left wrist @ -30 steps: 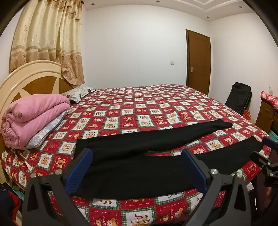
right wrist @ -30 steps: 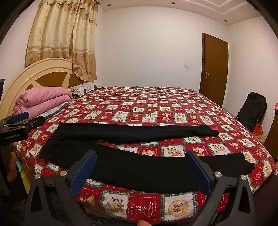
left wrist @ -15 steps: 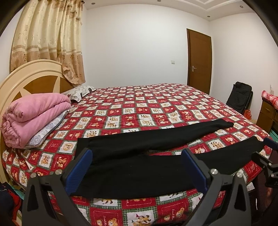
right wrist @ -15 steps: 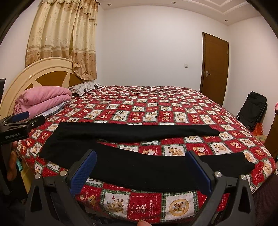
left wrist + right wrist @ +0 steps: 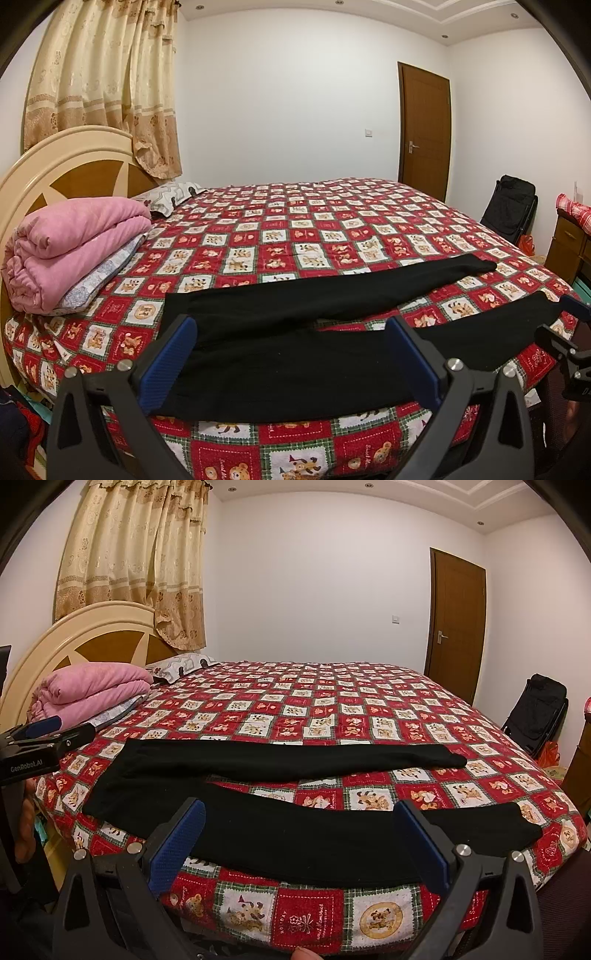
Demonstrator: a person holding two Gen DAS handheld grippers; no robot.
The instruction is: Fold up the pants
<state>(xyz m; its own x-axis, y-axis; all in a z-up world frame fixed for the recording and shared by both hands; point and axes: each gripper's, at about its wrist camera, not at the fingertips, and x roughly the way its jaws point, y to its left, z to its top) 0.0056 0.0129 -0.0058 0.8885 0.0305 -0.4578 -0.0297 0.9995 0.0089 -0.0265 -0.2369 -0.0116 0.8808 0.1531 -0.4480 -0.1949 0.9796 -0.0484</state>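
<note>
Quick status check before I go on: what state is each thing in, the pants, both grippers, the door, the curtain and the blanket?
Pants: unfolded, flat on the bed, legs spread apart.
Left gripper: open, holding nothing, above the waist end.
Right gripper: open, holding nothing, above the near leg.
Door: shut.
Curtain: drawn closed.
Pink blanket: folded, stacked by the headboard.

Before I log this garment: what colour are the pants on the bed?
Plain black pants, no visible pattern; clearest in the right wrist view.
</note>
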